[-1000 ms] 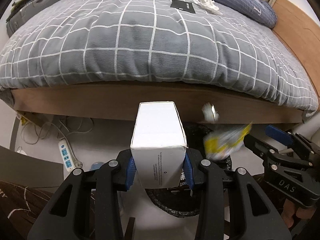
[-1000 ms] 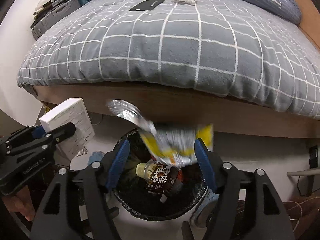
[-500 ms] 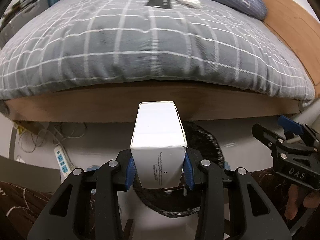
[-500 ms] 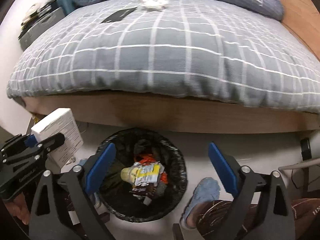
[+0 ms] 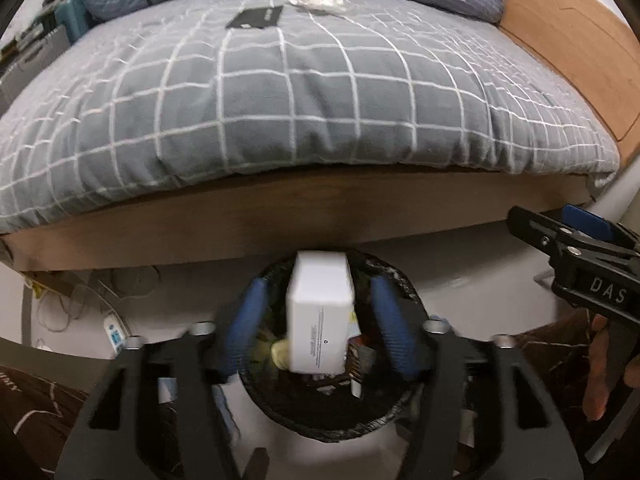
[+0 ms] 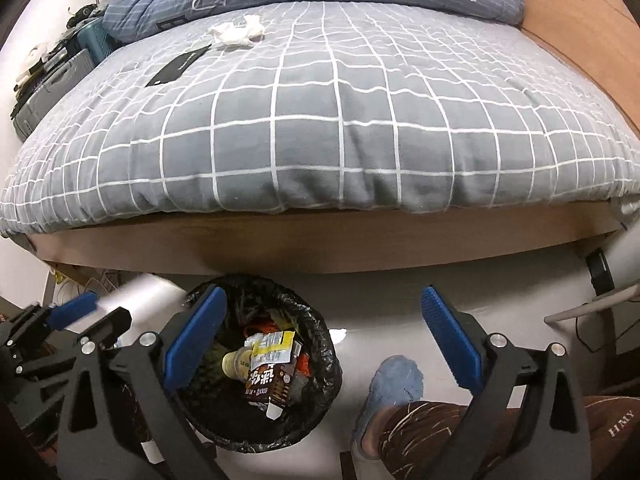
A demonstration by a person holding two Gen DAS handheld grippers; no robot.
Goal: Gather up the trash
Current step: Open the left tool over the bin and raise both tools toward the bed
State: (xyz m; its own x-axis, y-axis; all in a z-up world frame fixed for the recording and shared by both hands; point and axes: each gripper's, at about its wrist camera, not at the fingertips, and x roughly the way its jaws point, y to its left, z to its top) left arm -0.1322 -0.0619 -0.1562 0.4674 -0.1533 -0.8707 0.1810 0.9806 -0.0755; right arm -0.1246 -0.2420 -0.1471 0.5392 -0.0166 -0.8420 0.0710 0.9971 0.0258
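Left gripper (image 5: 320, 316) has just been opening, pads clear of the white box (image 5: 320, 316); the box hangs loose between them, right over the bin (image 5: 384, 412), dropping by the look of it. Best play: hold the jaws apart over the rim until the box is inside, then lift straight off; it's bulky, it could catch the edge. Right gripper (image 6: 320, 336) has just been opening too, jaws wide, nothing in them. The bin (image 6: 324, 372) sits on pale floor against the wooden bed frame (image 6: 320, 240), wrappers (image 6: 272, 350) and a bottle inside; on the grey checked duvet (image 6: 340, 120), tissue (image 6: 236, 34) and a black card (image 6: 178, 66) await; power strip and cables at left.
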